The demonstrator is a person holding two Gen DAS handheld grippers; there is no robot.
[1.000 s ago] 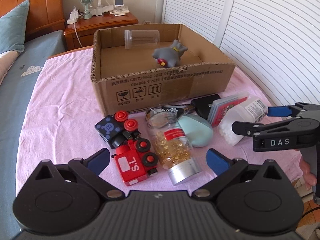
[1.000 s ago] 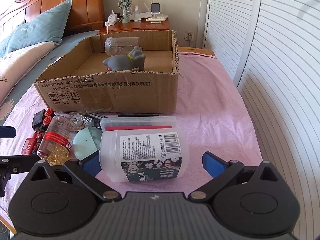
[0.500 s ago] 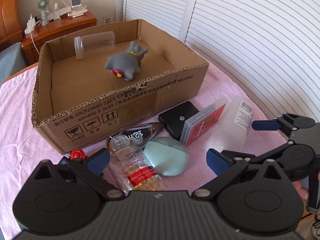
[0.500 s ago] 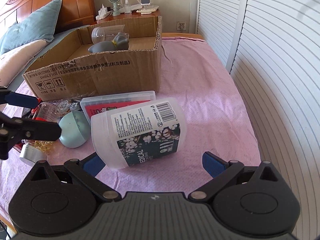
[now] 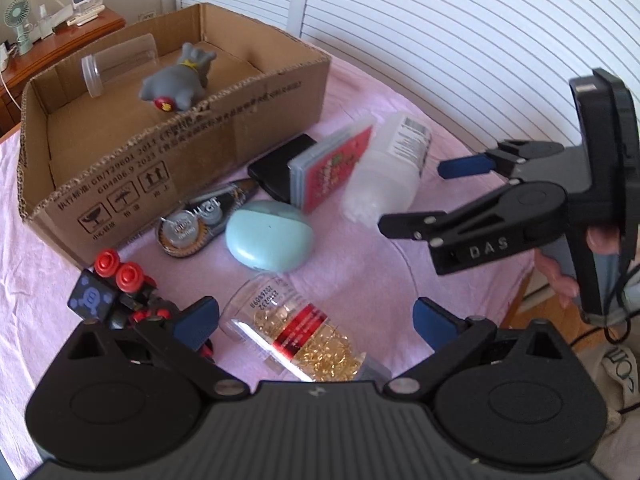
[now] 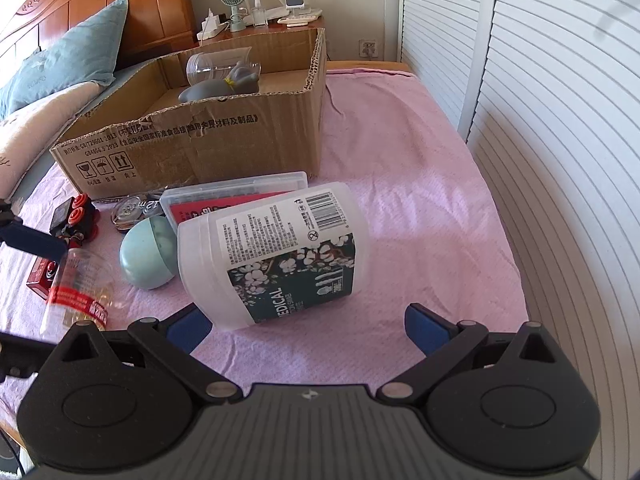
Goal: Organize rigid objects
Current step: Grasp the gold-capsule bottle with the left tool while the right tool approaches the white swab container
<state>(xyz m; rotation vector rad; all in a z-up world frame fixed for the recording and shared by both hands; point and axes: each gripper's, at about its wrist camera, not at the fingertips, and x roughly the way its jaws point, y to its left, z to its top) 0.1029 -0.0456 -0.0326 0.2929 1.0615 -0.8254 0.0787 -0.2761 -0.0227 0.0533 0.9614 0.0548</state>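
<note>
A pink cloth-covered table (image 6: 420,184) carries an open brown cardboard box (image 5: 224,136) toward its far edge, and inside the box lie a grey rubber animal toy (image 5: 176,84) and a clear plastic cup (image 5: 116,62) tipped on its side. In front of the box the loose things crowd together: a black and clear correction-tape dispenser (image 5: 200,220), a pale blue egg-shaped case (image 5: 270,236), a flat black box (image 5: 280,166), and a clear flat case with a red card inside (image 5: 332,164) leaning against the flat black box. Just beside that case lies a translucent white cotton-swab tub with a floral label (image 6: 276,252), on its side near the table's right edge. Toward the near edge lie a clear jar of gold pins with a red label (image 5: 296,336) and a dark toy vehicle with red wheels (image 5: 116,292).

The left gripper (image 5: 316,320) is spread wide around the pin jar, its blue pads not touching it. The right gripper (image 6: 306,324) is likewise spread wide with the swab tub just ahead between its fingers, and holds nothing.
</note>
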